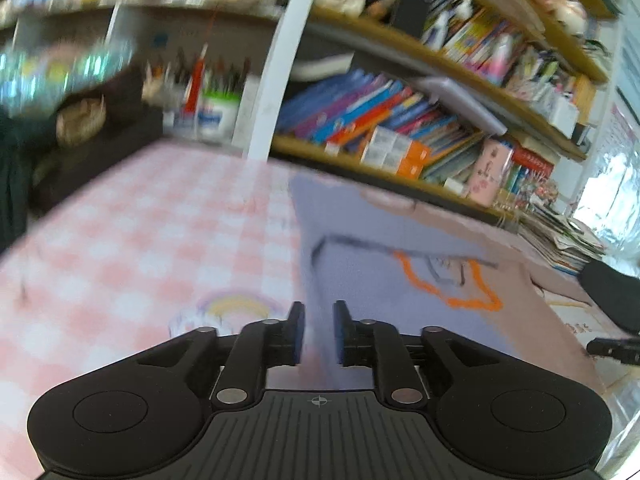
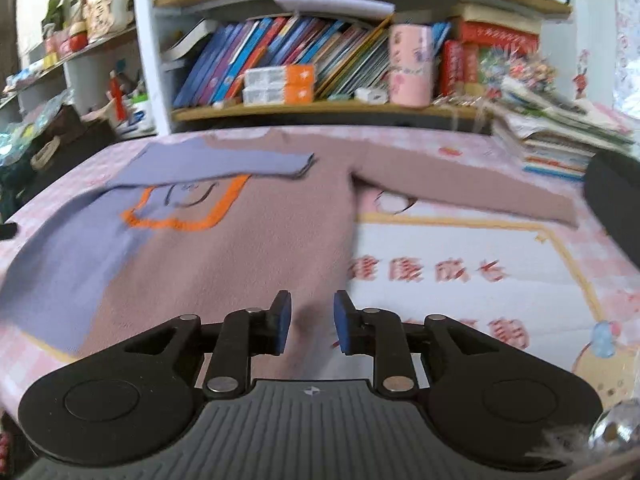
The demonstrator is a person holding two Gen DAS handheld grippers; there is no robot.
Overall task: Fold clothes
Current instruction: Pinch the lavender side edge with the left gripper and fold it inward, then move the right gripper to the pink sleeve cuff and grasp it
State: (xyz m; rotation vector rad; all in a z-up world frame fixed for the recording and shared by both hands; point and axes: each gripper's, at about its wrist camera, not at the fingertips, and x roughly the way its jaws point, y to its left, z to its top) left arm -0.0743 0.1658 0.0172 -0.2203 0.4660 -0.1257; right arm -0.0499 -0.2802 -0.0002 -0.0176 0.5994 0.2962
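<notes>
On the pink checked tablecloth (image 2: 460, 136) below the bookshelf (image 2: 320, 108) lies the sweater (image 2: 248, 248), flat, its lilac left sleeve (image 2: 224, 164) crossed over the chest, its mauve right sleeve (image 2: 460, 188) stretched outward. Left gripper (image 1: 319, 332) and right gripper (image 2: 308, 322) hover apart-jawed, apparently gripping nothing, though blur clouds this. Folding seems midway; that outstretched sleeve likely wants pinching near its cuff and carrying inward.

bright daylight, blown-out glare at the right edge of the left view, strong motion blur on shelves (image 1: 420, 128) and sweater (image 2: 224, 240), grippers sharp, fisheye bending at edges, soft faint shadows
</notes>
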